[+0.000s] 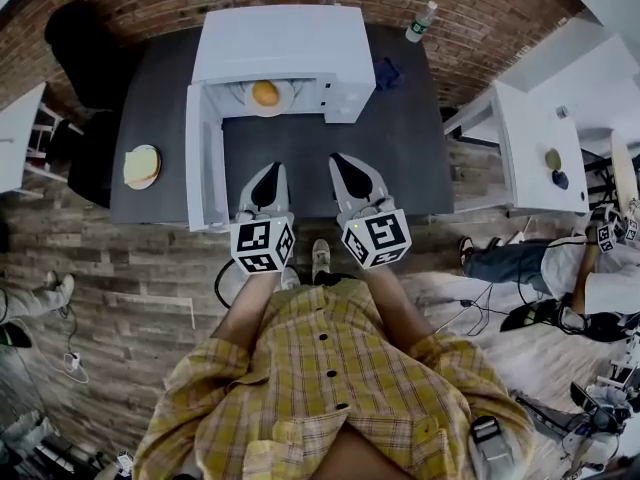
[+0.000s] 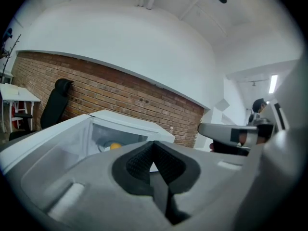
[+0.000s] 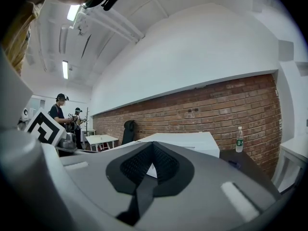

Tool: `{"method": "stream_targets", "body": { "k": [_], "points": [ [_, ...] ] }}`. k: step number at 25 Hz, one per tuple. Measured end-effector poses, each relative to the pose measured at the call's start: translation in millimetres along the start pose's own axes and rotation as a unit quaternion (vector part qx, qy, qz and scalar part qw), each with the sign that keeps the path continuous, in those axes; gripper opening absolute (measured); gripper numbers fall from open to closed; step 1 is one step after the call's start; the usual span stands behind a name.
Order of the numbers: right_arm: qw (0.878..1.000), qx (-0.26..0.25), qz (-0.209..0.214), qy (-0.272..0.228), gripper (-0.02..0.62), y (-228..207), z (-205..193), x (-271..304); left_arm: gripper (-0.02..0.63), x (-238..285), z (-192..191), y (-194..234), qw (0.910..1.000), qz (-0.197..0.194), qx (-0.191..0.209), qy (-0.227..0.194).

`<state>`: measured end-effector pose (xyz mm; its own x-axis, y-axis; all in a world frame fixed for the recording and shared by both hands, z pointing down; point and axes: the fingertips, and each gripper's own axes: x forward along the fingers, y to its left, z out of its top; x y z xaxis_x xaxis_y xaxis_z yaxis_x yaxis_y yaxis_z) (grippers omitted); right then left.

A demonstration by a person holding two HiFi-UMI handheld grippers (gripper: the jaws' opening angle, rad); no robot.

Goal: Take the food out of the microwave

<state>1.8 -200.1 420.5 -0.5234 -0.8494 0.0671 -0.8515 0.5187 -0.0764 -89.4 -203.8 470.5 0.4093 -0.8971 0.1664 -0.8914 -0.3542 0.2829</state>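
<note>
Two tongs reach forward from the person's yellow plaid shirt (image 1: 330, 368), side by side over the near edge of the dark counter (image 1: 400, 158). The left tongs (image 1: 268, 168) are clenched, pads pressed together with nothing between them. The right tongs (image 1: 342, 160) are likewise clamped together and empty. Just left of the left tongs, the white microwave door (image 1: 205, 158) stands swung open. Farther back the microwave (image 1: 280, 43) sits on the counter with its cavity exposed. Inside lies the orange food (image 1: 265, 93) on a pale plate (image 1: 286, 100), well apart from both tongs. A second plate (image 1: 142, 166) with yellowish food rests on the counter's left part. A blue cloth (image 1: 388, 71) lies right of the microwave, and a bottle (image 1: 422, 20) stands at the far edge.
</note>
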Motion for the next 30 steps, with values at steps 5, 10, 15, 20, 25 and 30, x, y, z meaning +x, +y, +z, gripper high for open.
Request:
{"method": "stream_targets", "body": {
  "k": [5, 10, 15, 20, 25, 30],
  "points": [
    [1.000, 0.004, 0.015, 0.000, 0.002, -17.6, -5.3, 11.4, 0.000, 25.8, -10.7, 2.4, 0.9996, 0.015, -0.020, 0.010],
    [1.000, 0.008, 0.025, 0.007, 0.002, -32.5, -11.9, 21.7, 0.000, 50.0, -22.3, 13.2, 0.9970, 0.017, -0.074, 0.015],
    [0.999, 0.023, 0.037, 0.021, 0.002, -40.7, -23.5, 31.2, 0.000, 74.8, -46.6, 32.8, 0.9894, 0.014, -0.139, 0.041],
    [0.998, 0.023, 0.051, 0.029, 0.003, -43.1, -31.7, 38.2, 0.002, 91.8, -65.0, 63.5, 0.9721, 0.032, -0.230, 0.031],
    [0.998, 0.020, 0.056, 0.036, 0.002, -50.2, -37.7, 43.9, 0.031, 108.5, -76.3, 80.3, 0.9580, 0.039, -0.283, 0.019],
    [0.998, 0.016, 0.058, 0.035, 0.002, -57.6, -46.6, 49.9, 0.059, 125.5, -85.4, 90.1, 0.9478, 0.032, -0.317, 0.011]
  ]
}}
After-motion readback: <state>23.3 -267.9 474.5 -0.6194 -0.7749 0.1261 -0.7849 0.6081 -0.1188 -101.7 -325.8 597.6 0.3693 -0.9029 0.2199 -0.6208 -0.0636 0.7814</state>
